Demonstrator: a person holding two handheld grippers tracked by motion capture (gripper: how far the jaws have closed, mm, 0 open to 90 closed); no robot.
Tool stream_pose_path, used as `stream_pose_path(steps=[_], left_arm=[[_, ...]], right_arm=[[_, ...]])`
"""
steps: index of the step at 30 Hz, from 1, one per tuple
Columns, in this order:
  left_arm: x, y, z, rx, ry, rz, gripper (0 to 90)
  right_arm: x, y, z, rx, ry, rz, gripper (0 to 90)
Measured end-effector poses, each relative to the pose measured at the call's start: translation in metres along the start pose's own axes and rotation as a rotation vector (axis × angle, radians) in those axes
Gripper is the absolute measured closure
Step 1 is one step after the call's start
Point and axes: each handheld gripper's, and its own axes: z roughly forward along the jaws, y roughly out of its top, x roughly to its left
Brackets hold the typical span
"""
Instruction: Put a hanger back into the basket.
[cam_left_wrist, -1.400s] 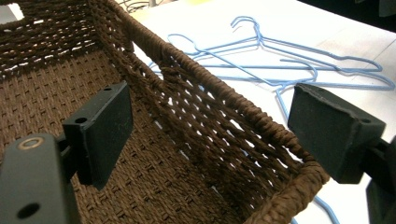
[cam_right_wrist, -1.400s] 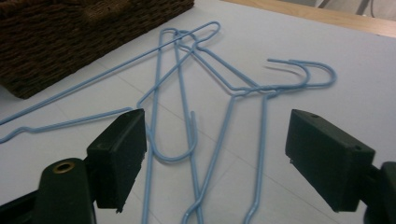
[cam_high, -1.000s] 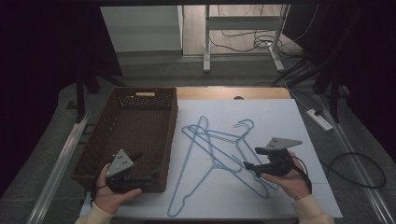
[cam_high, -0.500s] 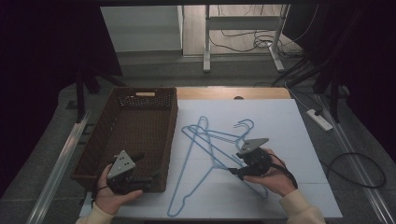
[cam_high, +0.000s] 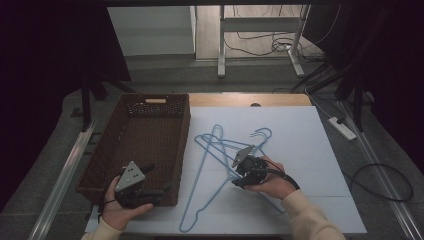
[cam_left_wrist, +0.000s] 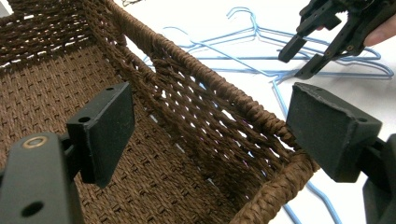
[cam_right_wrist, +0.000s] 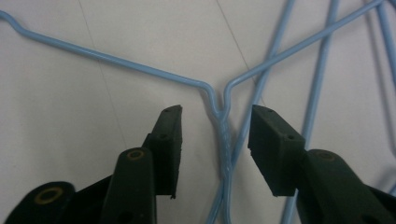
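Right gripper (cam_right_wrist: 215, 119) has just been closing, jaws not yet touching the twisted neck of a blue hanger (cam_right_wrist: 223, 135) on the table. Left gripper (cam_left_wrist: 210, 135), released, straddles the basket (cam_left_wrist: 219, 88) wall, likely steadying it.

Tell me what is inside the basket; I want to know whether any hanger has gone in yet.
The basket shows just its woven floor, no hangers. The blue hangers lie on the white sheet beside it. The left hand-held gripper covers the near corner, so that patch stays unseen.
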Motion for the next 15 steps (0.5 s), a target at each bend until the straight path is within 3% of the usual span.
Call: stream_pose_path(steps=[6, 13, 15], left_arm=[[0.000, 0.002, 0.000, -0.001, 0.003, 0.009, 16.3], [-0.001, 0.004, -0.001, -0.010, 0.007, 0.012, 16.4], [-0.001, 0.005, -0.002, -0.015, 0.009, 0.013, 16.3]], right_arm=[[-0.001, 0.006, 0.011, 0.073, -0.014, -0.031, 64.7], [-0.001, 0.011, 0.014, 0.110, -0.030, -0.039, 71.9], [0.002, 0.014, 0.017, 0.144, -0.035, -0.070, 75.9]])
